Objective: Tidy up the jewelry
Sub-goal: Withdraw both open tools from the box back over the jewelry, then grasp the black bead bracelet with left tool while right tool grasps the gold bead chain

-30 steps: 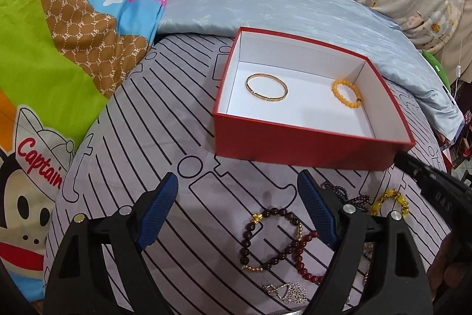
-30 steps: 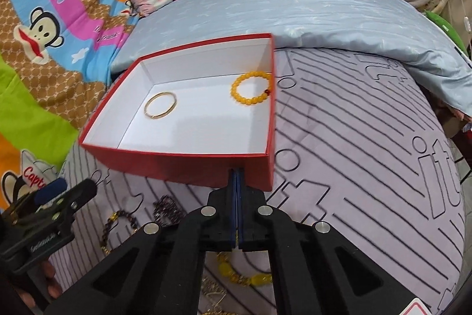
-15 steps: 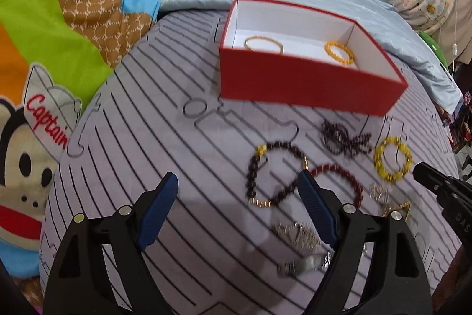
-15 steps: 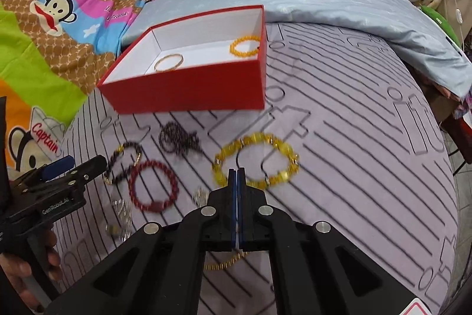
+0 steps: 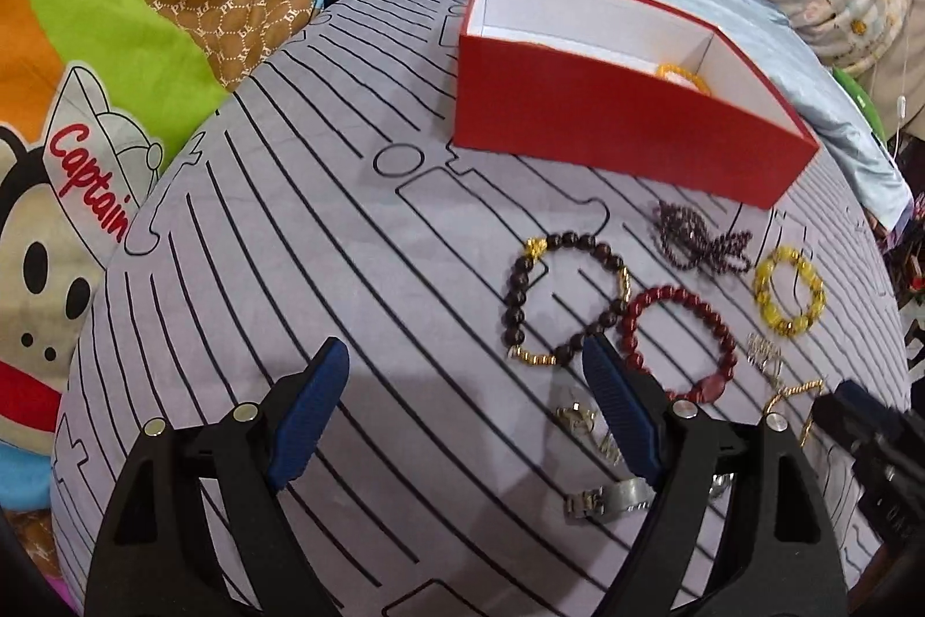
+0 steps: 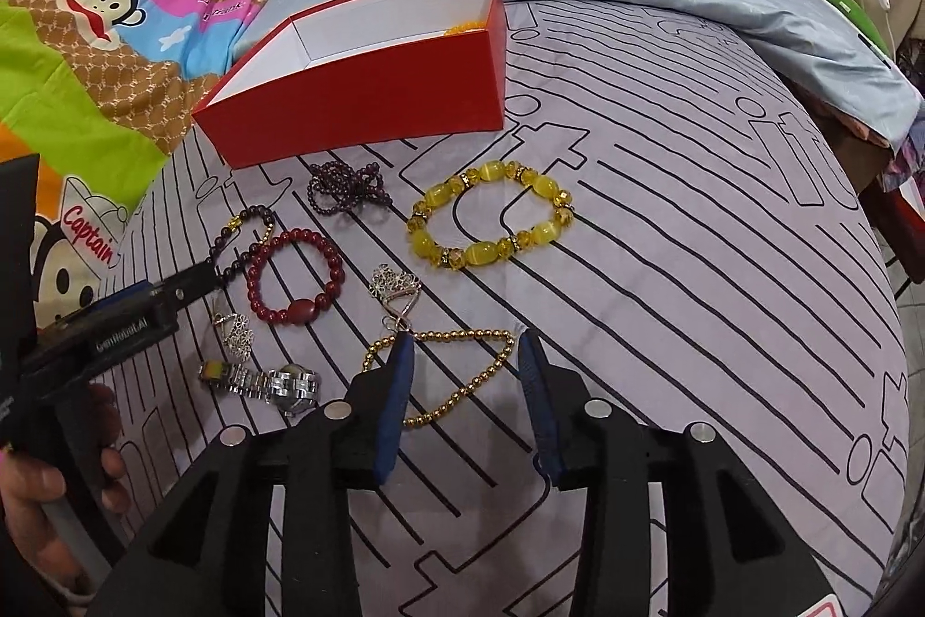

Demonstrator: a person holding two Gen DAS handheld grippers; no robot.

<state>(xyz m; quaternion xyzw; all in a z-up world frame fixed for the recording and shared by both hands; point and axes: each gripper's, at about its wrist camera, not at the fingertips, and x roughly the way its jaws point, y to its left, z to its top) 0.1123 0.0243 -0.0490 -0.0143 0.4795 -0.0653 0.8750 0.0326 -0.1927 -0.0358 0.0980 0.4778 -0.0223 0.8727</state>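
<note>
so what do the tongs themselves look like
Both are alike. The left tongs and right tongs are matte black plastic with triangular cut-outs in the arms, round silver screw heads at the joints, and two blue ribbed pads at the tips. The side of the left body carries white lettering, too small to read surely. No cables or sleeve show.

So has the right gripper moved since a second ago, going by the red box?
Yes. The right gripper has backed away from the red box, which now sits farther up its view, and its opening jaws now flank the gold bead chain.
</note>
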